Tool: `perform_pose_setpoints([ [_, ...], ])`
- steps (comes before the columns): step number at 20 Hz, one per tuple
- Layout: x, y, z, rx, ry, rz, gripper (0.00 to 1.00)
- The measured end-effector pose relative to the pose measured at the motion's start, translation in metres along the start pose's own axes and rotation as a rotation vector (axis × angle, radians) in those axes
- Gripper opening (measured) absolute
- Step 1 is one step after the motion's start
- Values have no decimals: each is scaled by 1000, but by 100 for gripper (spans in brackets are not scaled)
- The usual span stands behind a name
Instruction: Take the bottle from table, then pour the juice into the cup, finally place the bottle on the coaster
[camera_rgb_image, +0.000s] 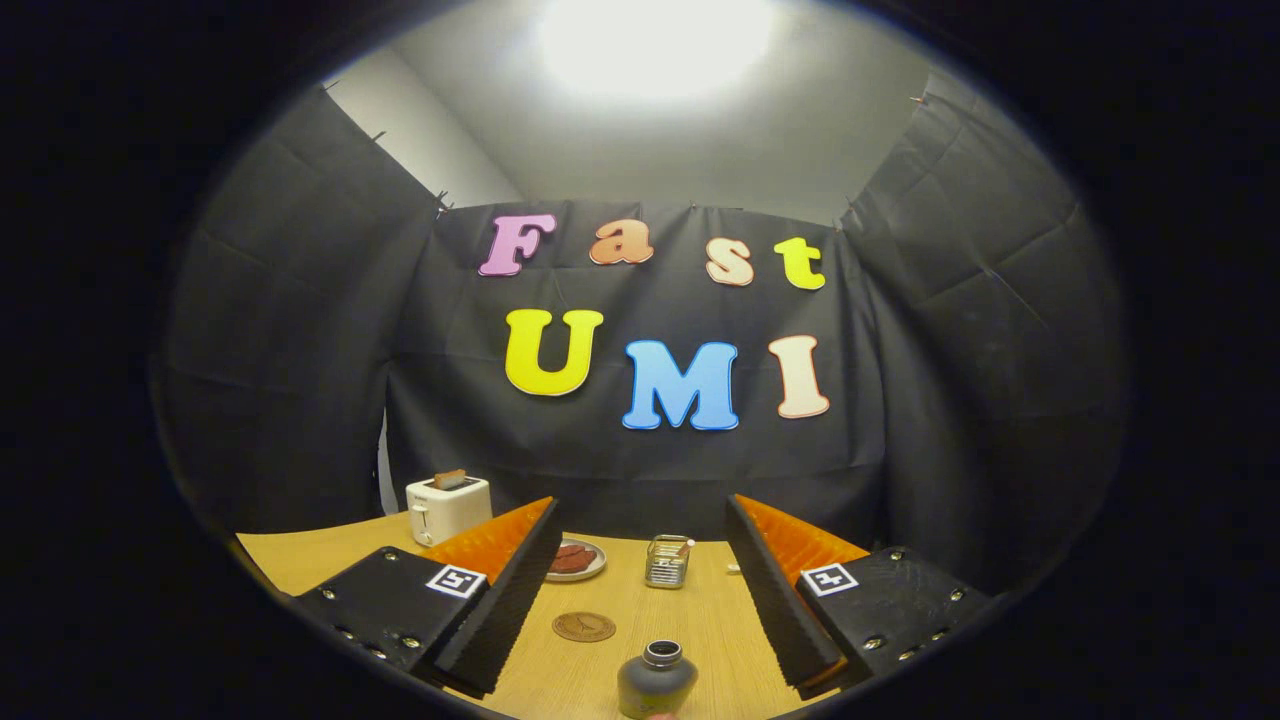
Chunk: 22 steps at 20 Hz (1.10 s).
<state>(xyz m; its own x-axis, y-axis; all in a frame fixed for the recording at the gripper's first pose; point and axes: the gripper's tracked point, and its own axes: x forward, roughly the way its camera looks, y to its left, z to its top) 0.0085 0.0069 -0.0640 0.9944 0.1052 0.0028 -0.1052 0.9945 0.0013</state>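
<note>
A dark grey bottle (656, 680) with an open round mouth stands upright on the wooden table (690, 620), low between my two fingers, which do not touch it. My gripper (645, 525) is open wide, its fingertips reaching past the bottle. A round brown coaster (584, 627) lies flat on the table beyond the bottle, slightly left, close to the left finger. Farther ahead stands a clear glass cup (667, 561) with a metal-looking ribbed look, between the fingertips.
A white toaster (447, 508) with a slice of bread sits at the table's far left. A small plate (576, 562) with reddish food lies just beyond the left fingertip. Black cloth walls close the booth behind the table.
</note>
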Motion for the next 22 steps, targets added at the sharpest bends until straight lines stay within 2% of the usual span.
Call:
perform_pose_setpoints([
  [22, -5, -9, -160, 74, 276, 87, 99],
])
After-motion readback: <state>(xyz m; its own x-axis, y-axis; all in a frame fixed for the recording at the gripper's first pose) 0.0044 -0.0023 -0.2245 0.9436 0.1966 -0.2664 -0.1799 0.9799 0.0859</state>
